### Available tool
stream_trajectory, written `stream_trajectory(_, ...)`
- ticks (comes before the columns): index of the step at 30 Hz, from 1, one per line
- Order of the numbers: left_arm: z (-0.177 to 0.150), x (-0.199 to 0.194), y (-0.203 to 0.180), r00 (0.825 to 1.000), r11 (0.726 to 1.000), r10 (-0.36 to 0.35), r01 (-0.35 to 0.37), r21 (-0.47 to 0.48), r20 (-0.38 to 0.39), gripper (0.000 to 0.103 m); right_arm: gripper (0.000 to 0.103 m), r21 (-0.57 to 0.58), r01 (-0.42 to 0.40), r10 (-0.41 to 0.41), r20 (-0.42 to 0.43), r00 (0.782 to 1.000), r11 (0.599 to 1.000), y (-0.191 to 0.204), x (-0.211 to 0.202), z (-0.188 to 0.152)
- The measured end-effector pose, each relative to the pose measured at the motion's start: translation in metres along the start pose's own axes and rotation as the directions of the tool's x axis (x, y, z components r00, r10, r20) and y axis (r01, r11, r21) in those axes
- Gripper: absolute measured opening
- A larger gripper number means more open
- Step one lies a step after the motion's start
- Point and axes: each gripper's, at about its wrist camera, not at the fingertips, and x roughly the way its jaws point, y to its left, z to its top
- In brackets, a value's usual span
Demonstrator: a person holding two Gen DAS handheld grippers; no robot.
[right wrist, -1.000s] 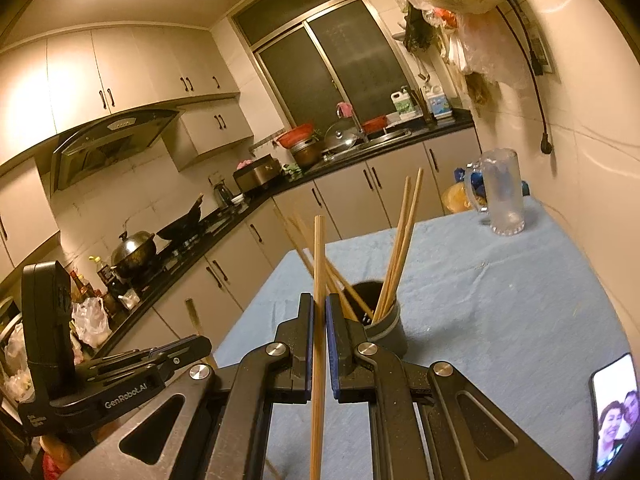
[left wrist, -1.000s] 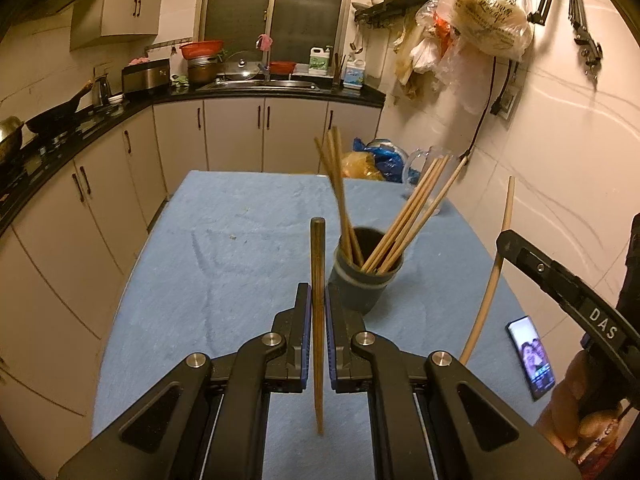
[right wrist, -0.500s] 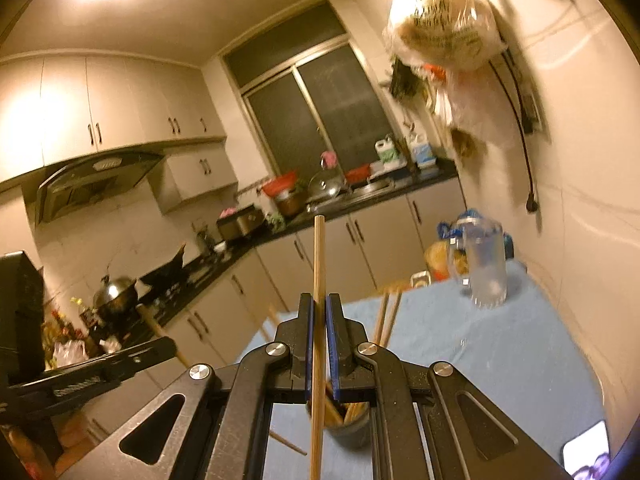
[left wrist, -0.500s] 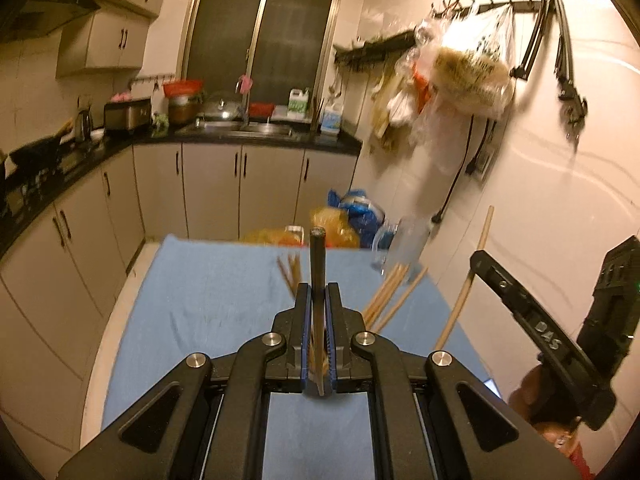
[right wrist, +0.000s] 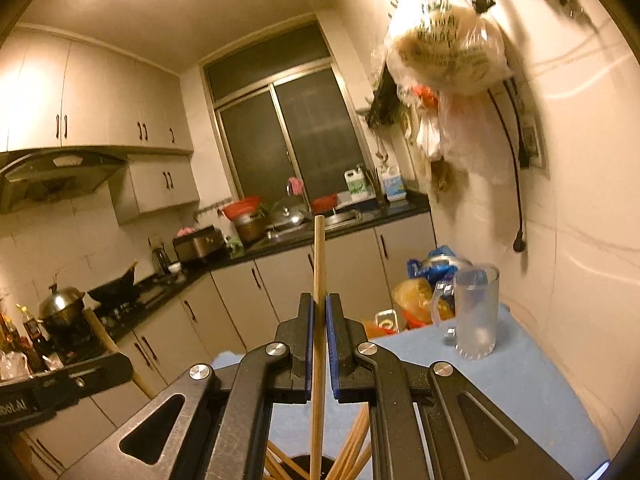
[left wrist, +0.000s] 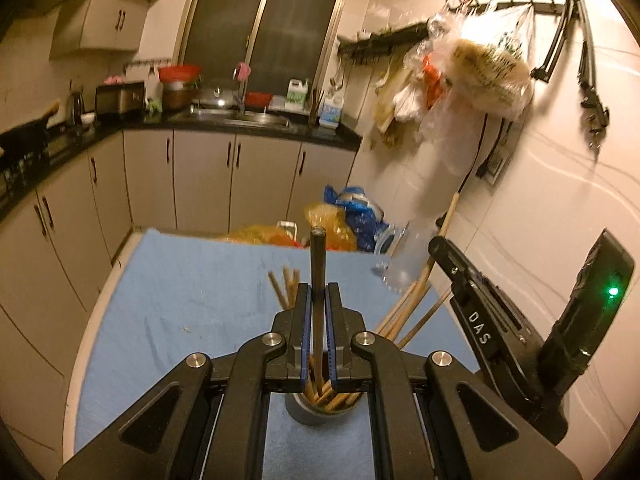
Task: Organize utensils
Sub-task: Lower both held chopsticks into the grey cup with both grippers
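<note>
Our left gripper [left wrist: 316,312] is clamped on a dark chopstick [left wrist: 318,264], our right gripper [right wrist: 319,320] on a pale chopstick [right wrist: 319,264], both upright above the holder cup [left wrist: 320,410] on the blue table [left wrist: 192,292]. Next, we judge, each lowers into the cup, then releases.

I am working in a home kitchen. Beige cabinets [left wrist: 204,176] run under a black counter [left wrist: 256,128] with a steel sink [left wrist: 240,118] below a dark window [left wrist: 264,28]. A range hood [right wrist: 56,176] hangs over a stove carrying a wok [right wrist: 114,290] and a lidded pot [right wrist: 62,304]. Wall cupboards [right wrist: 80,100] line the upper wall. Plastic bags [left wrist: 480,68] hang from a hook rail [left wrist: 516,4] on the tiled wall. My table [left wrist: 192,280] wears a blue cloth.
</note>
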Motion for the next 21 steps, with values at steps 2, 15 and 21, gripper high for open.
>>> stream_trajectory(2,-0.008,0.008,0.003,1.0,1.0,-0.01,0.01,-0.004,-0.019,0.006,0.006,-0.017,-0.002,0.002,-0.011,1.0,1.0,-0.002,0.003,-0.008)
stream_trajectory(15,-0.047,0.027,0.006,0.999,0.999,-0.007,0.009,0.037,-0.052,0.007,0.007,-0.041,-0.019,0.015,-0.086,0.996,0.999,-0.018,-0.014,-0.047)
stream_trajectory(21,-0.052,0.034,0.009,0.998,0.999,0.007,-0.004,0.044,-0.058,0.007,0.007,-0.028,-0.021,0.017,-0.134,0.991,0.999,-0.025,-0.007,-0.058)
